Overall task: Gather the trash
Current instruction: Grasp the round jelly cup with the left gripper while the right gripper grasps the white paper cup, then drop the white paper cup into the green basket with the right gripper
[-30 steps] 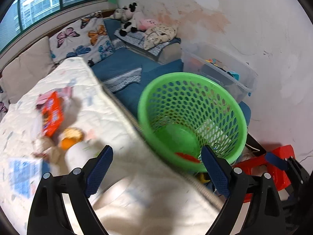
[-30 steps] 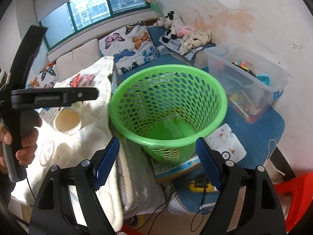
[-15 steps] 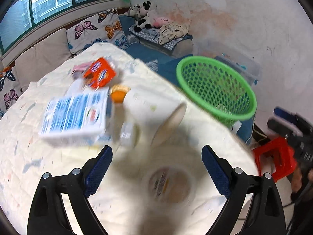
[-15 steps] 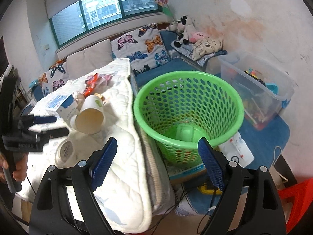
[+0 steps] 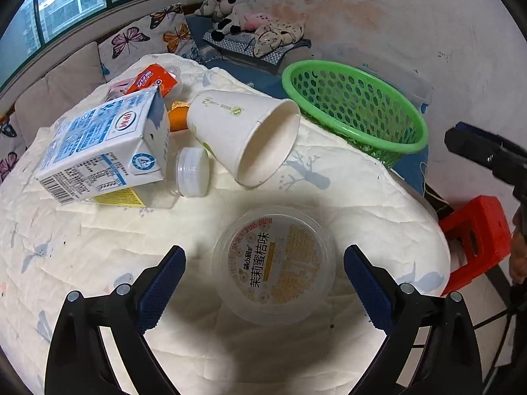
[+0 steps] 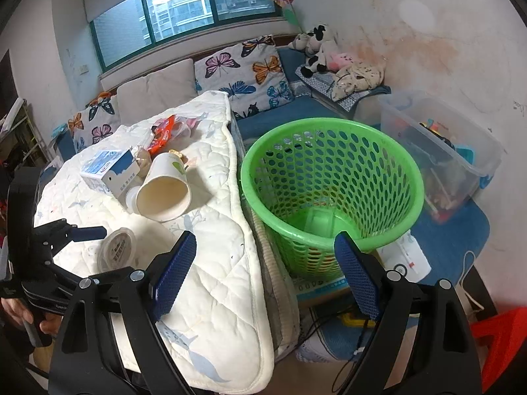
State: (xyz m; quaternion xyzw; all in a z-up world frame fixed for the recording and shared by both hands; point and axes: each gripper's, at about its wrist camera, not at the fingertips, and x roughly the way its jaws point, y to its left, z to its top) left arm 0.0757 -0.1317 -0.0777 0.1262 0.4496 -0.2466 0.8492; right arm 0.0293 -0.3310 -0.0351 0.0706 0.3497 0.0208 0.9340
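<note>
Trash: one cup (image 5: 245, 138), one carton (image 5: 102, 146), one basket (image 6: 331, 191).

The left gripper (image 5: 263, 276) hung over a white quilt (image 5: 82, 263) with its two blue fingers (image 5: 161, 279) wide apart. A round plastic tub (image 5: 275, 265) with a printed lid lay flat between them, not touched. Farther off, a paper cup (image 5: 245, 138) lay on its side with its mouth facing the camera. A small white cap (image 5: 192, 171) sat beside it, next to a blue and white milk carton (image 5: 105, 148). A green basket (image 5: 355, 112) stood past the quilt's edge. A red stool (image 5: 474, 237) stood lower, to the right.
</note>
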